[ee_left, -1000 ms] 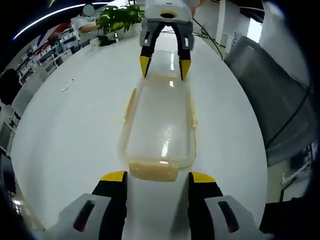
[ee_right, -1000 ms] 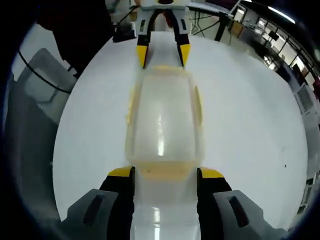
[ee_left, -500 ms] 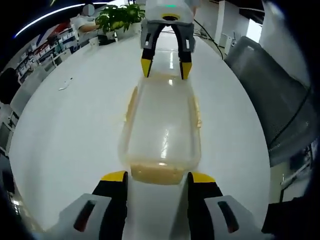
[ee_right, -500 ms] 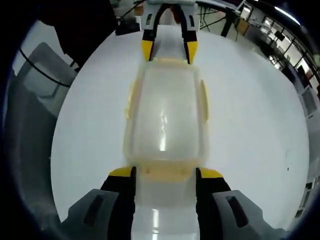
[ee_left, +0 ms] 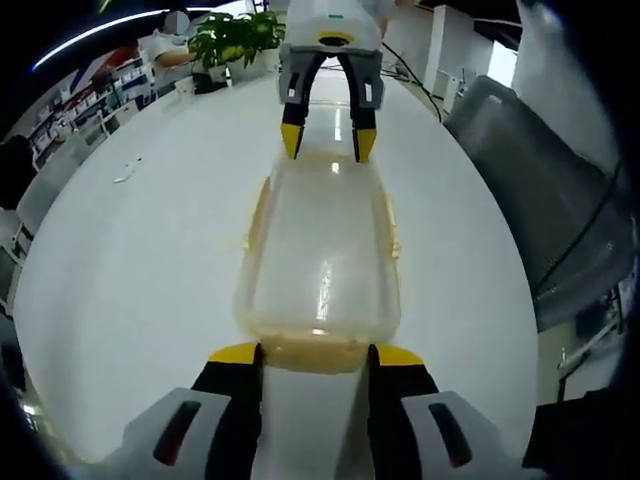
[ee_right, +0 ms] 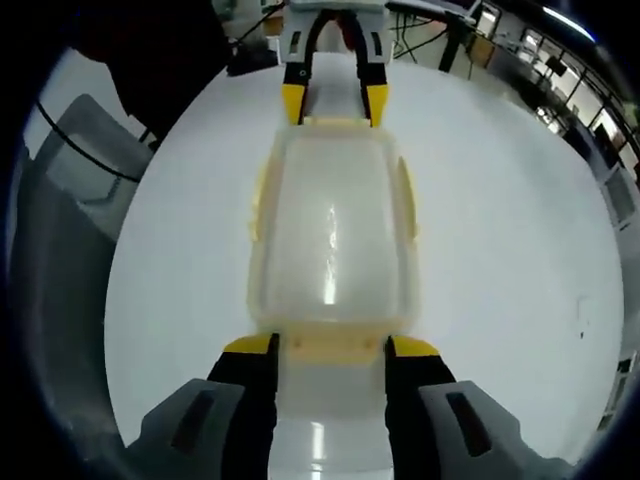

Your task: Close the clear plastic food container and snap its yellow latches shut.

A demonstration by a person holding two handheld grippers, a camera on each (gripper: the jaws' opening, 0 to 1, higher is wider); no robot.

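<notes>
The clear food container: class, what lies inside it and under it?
Through the lid, the clear food container looks empty. The white table lies under it. Glare on the lid blurs the floor, so small contents cannot be excluded.

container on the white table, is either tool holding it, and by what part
Neither holds it. The left tool and the right tool stand open, each at one end latch of the closed container, with nothing clamped.

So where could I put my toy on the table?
The white table is bare on both long sides of the container. The short ends are crowded: the left gripper at one, the right gripper at the other.
</notes>
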